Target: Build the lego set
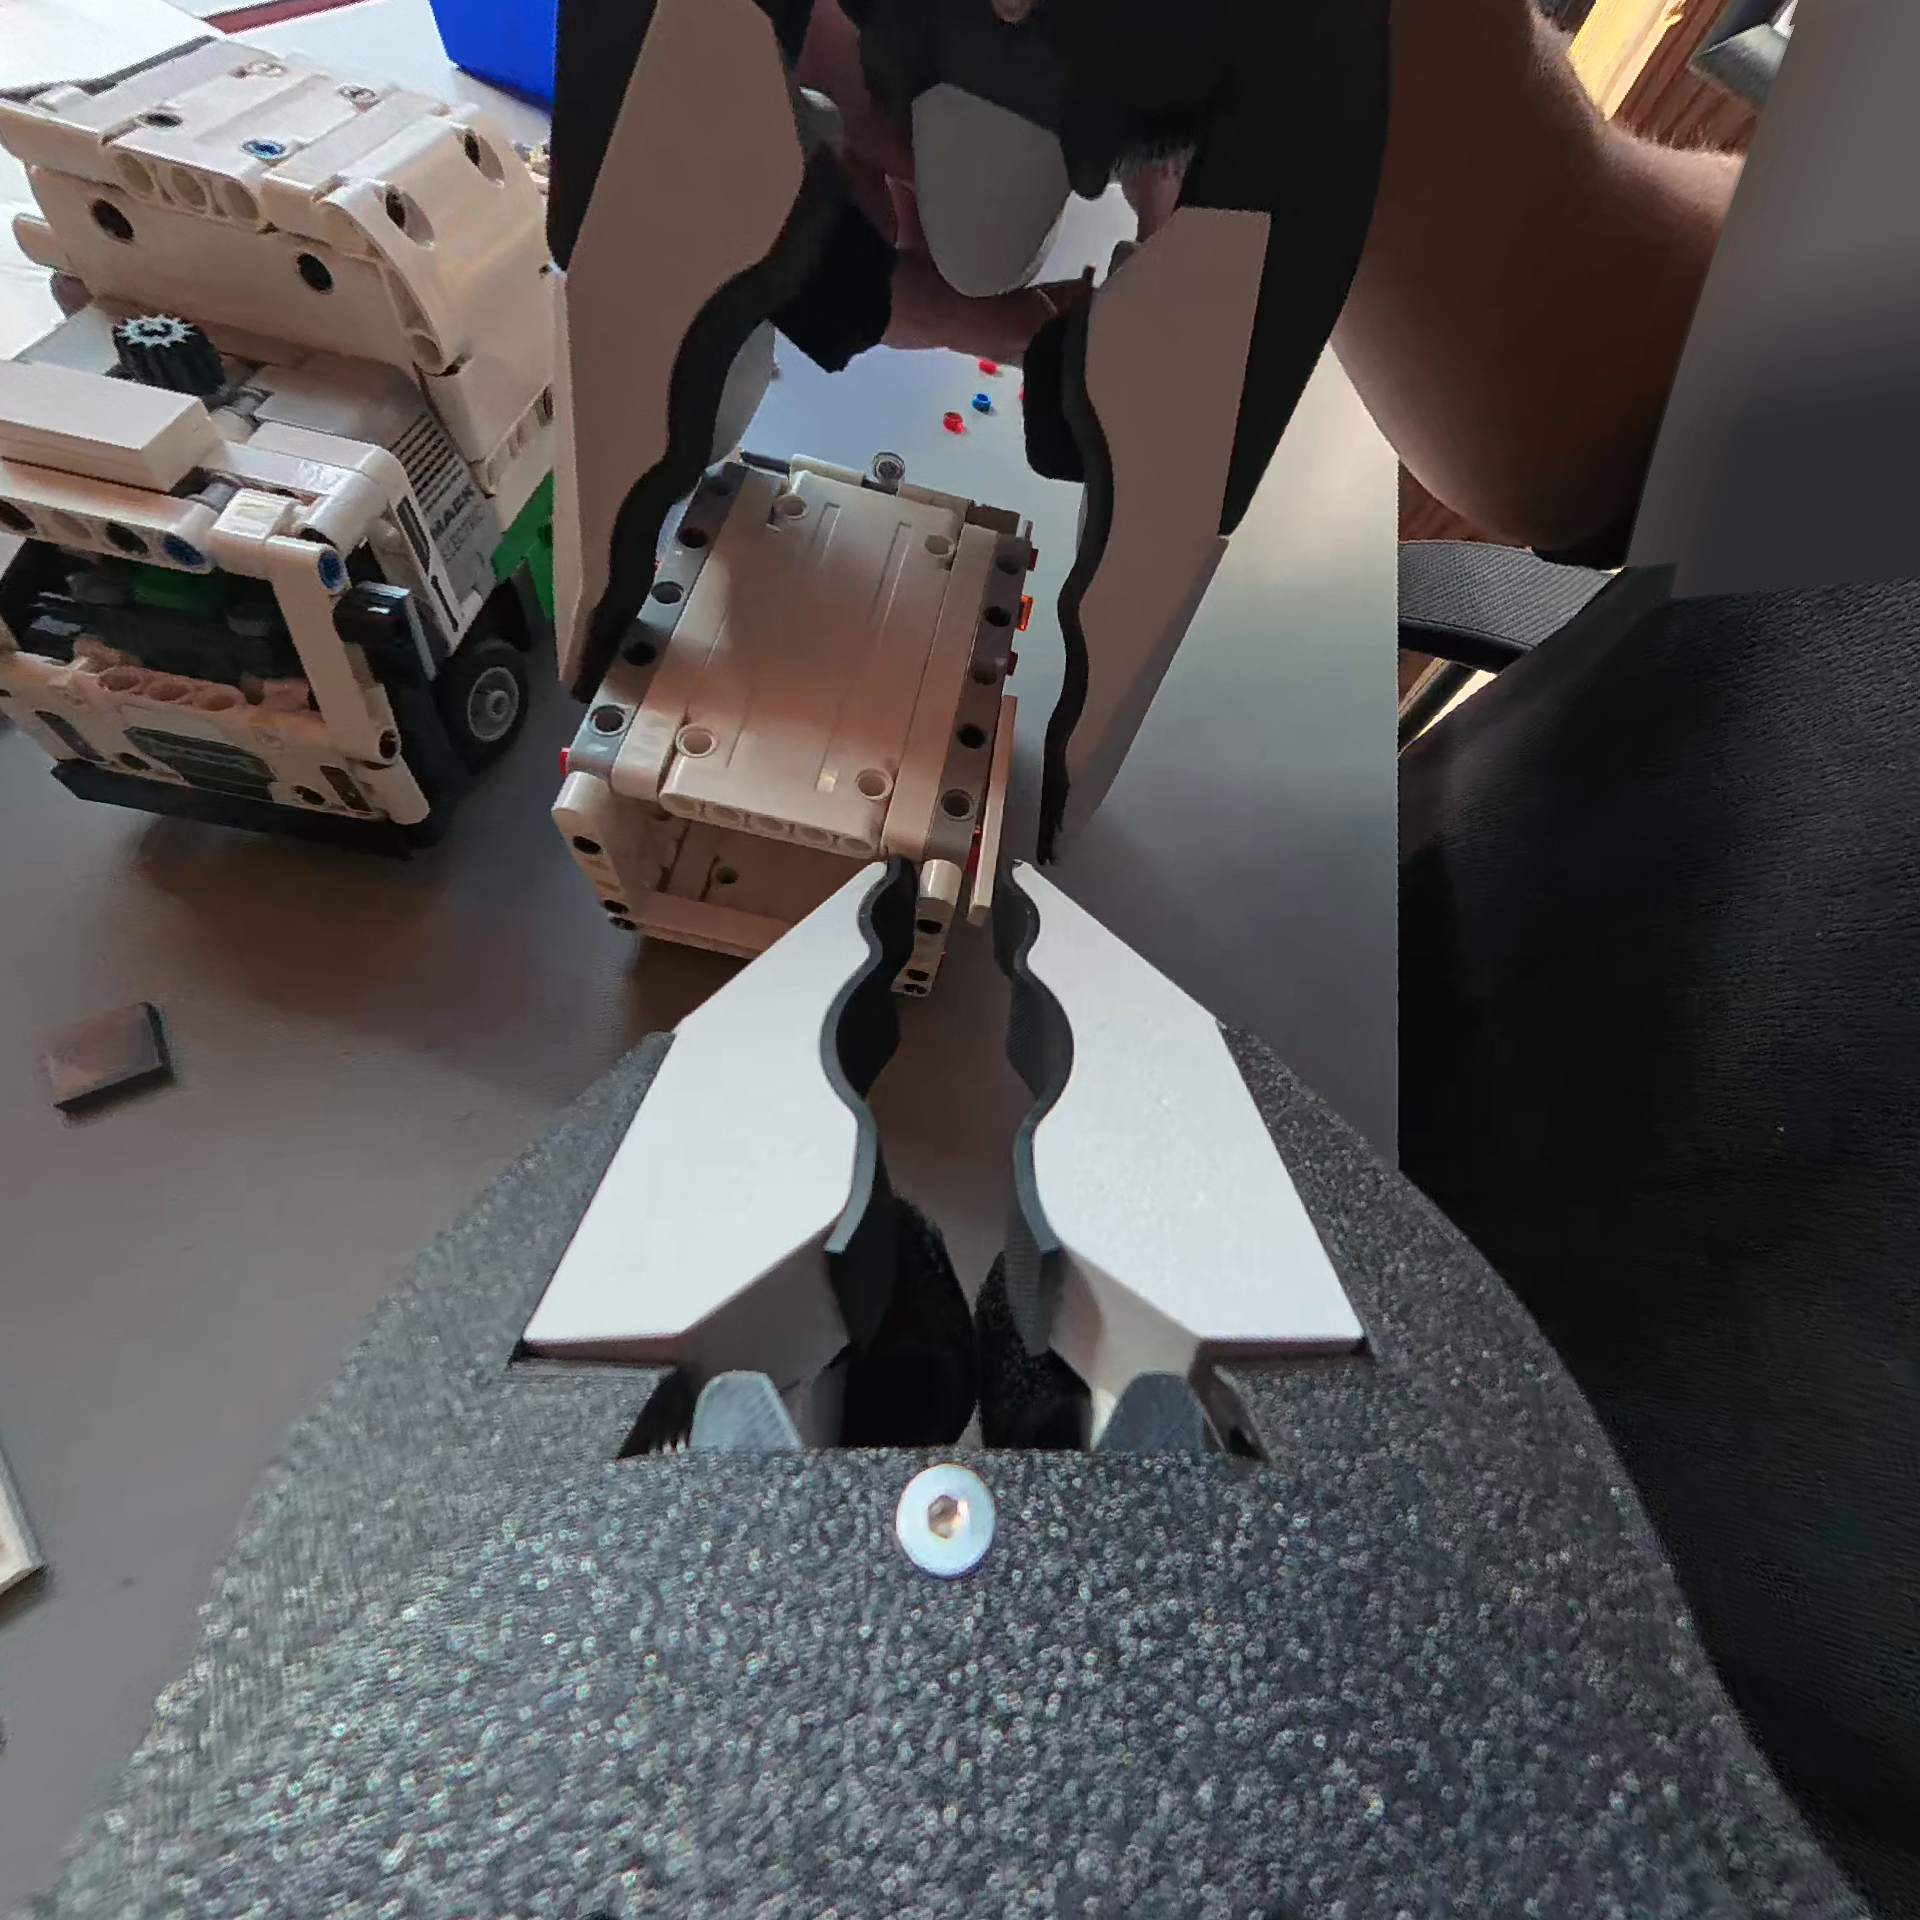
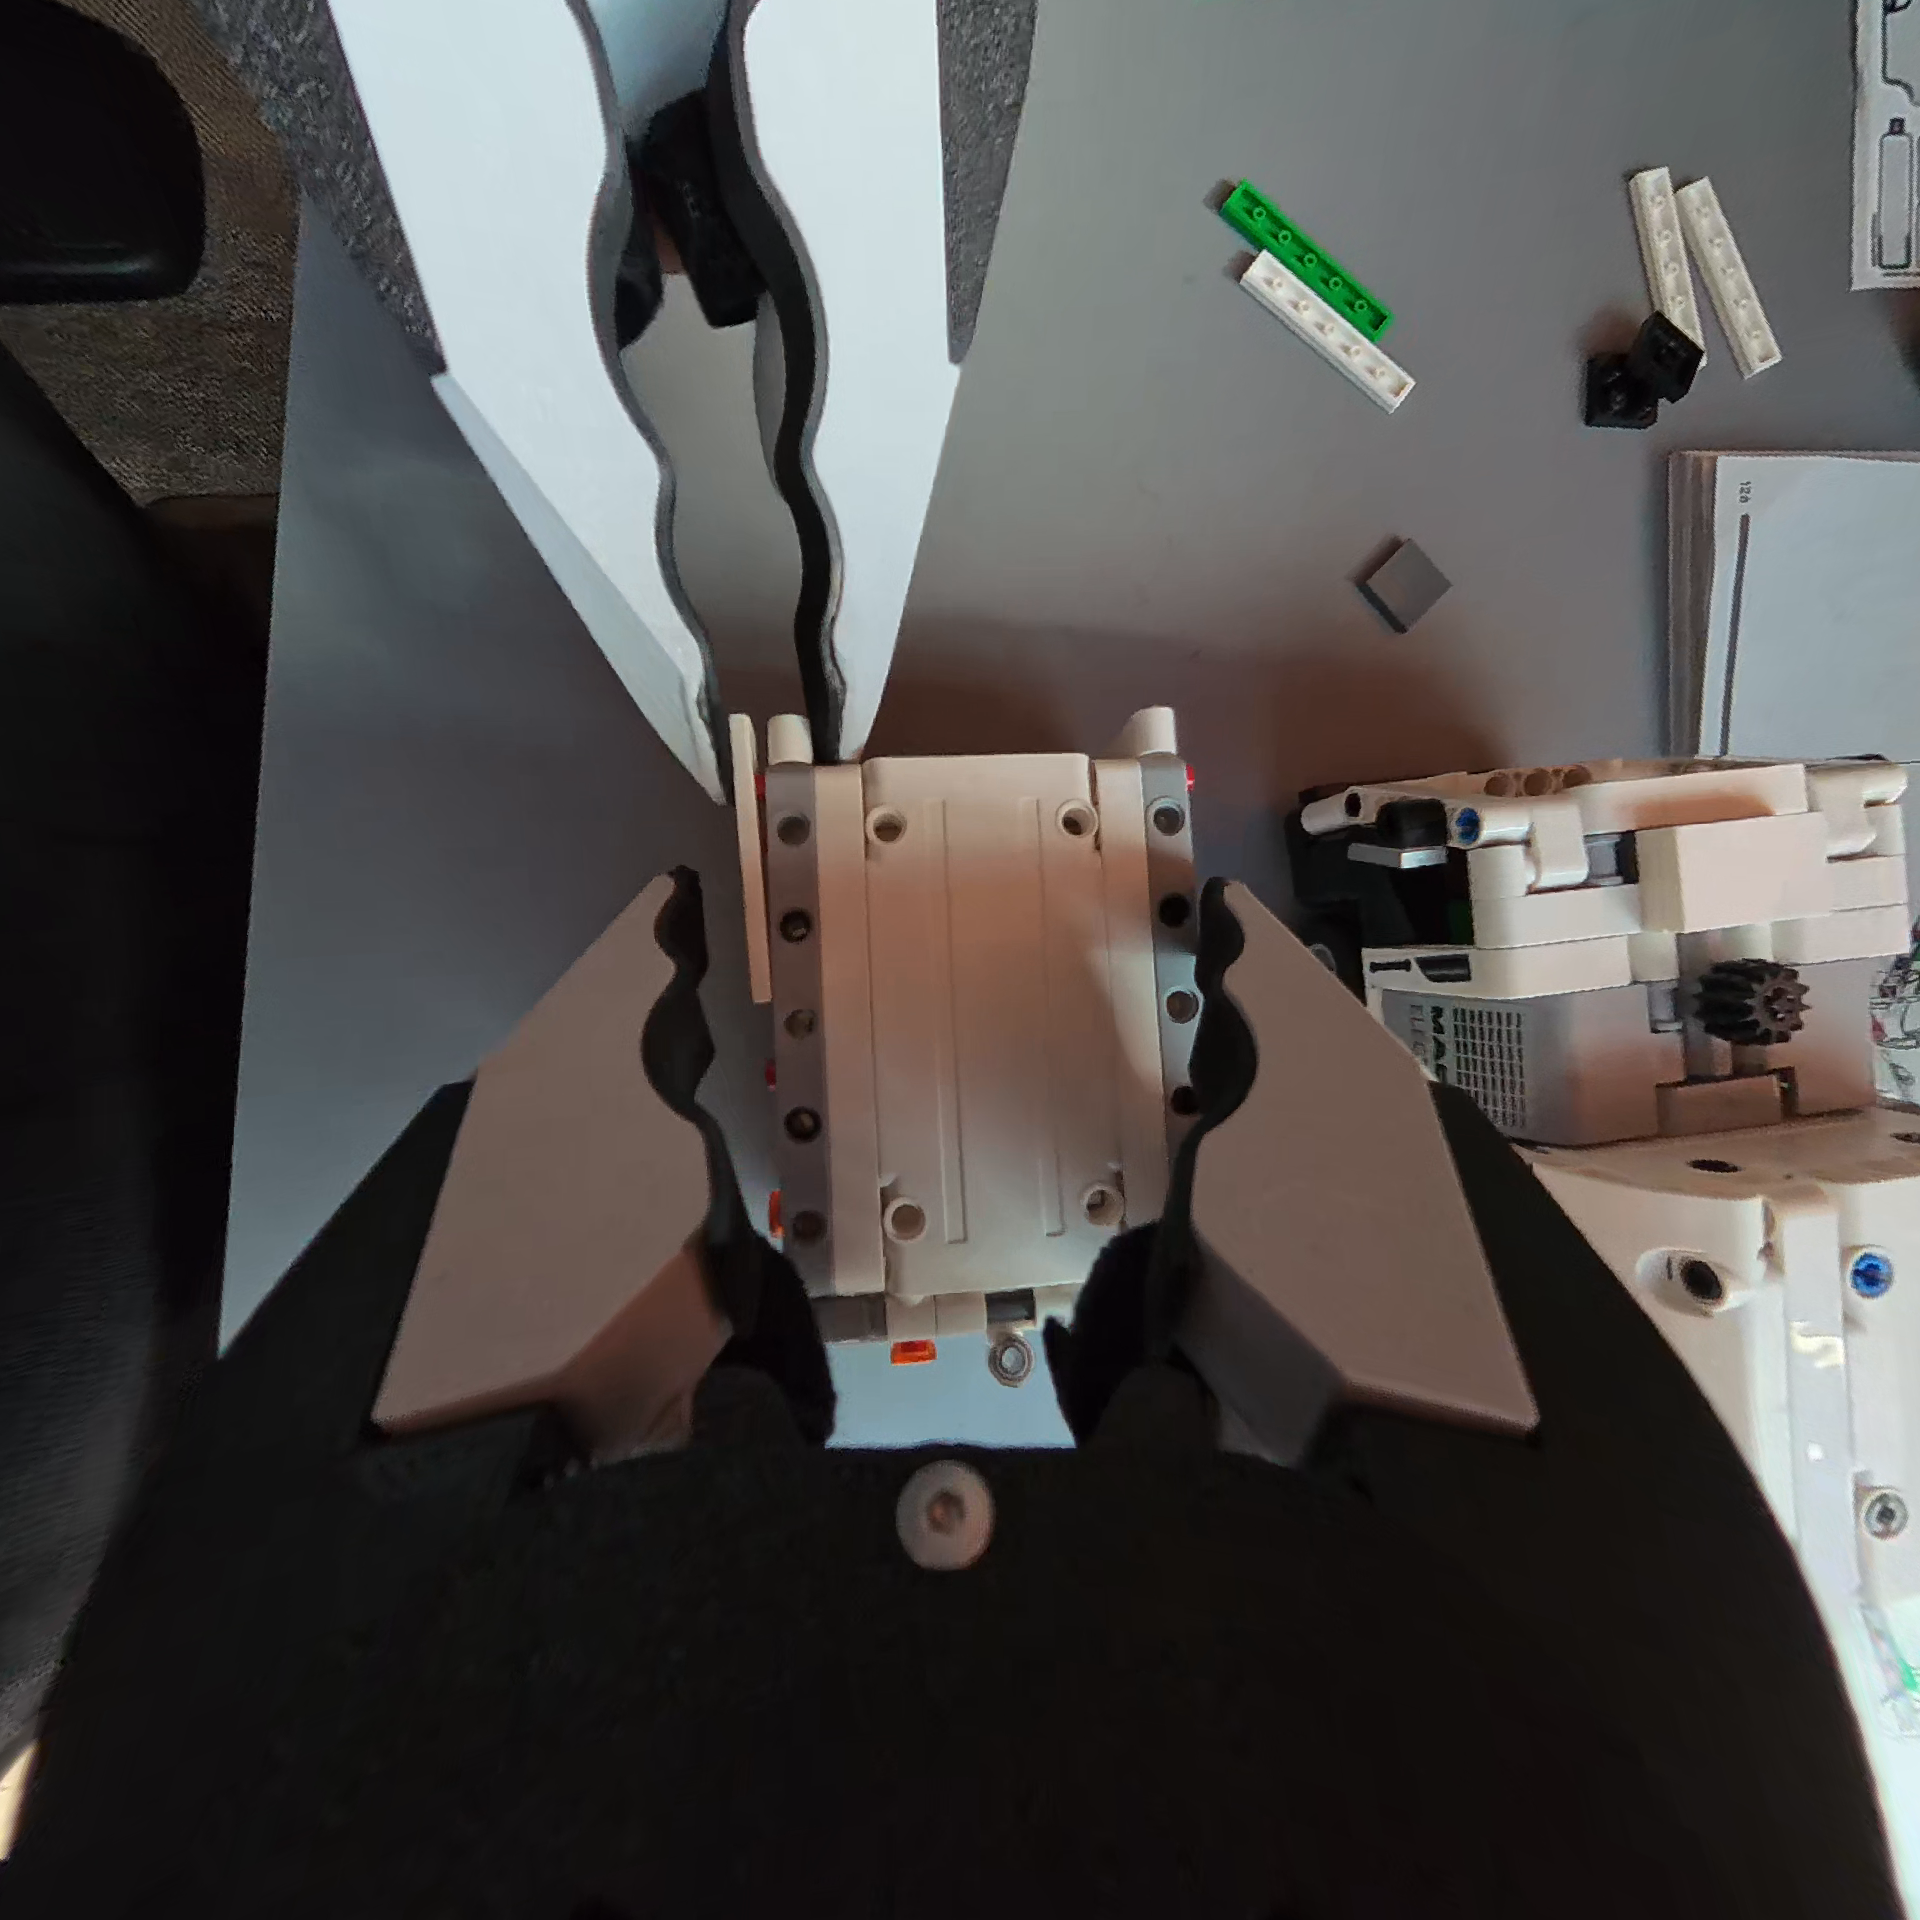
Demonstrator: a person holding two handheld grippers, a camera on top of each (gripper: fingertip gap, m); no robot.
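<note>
A: Where's the task's thing?

B: The boxy white module [image 2: 977, 1029] sits on the grey table [image 2: 1143, 520], between both tools. The right gripper [image 2: 951, 914] straddles it, jaws spread wide, one pad along each grey side beam. Whether the pads press the beams I can't tell. Looks like bracing, so the box stays put.

A: And the other?

B: The left gripper [image 1: 951, 883] comes from the opposite end, jaws only narrowly apart around a small white peg [image 1: 935, 904] at the box's corner, next to a thin white plate [image 1: 992, 821] standing on its side. Probably seating or adjusting that corner piece; a firm pinch isn't clear.

A: Surroundings?

B: The white truck [image 1: 260, 468] stands just beside the box, on the left gripper's left, tight for a wide right jaw. A dark square tile [image 1: 109, 1055] lies apart. A green strip [image 2: 1307, 260], white strips [image 2: 1328, 330], black bits [image 2: 1647, 374] and a booklet [image 2: 1808, 603] lie farther off, with tiny red and blue pins [image 1: 977, 400] beyond.

A: Obstructions?

B: The two tools nearly meet at that corner, so little room there.
</note>
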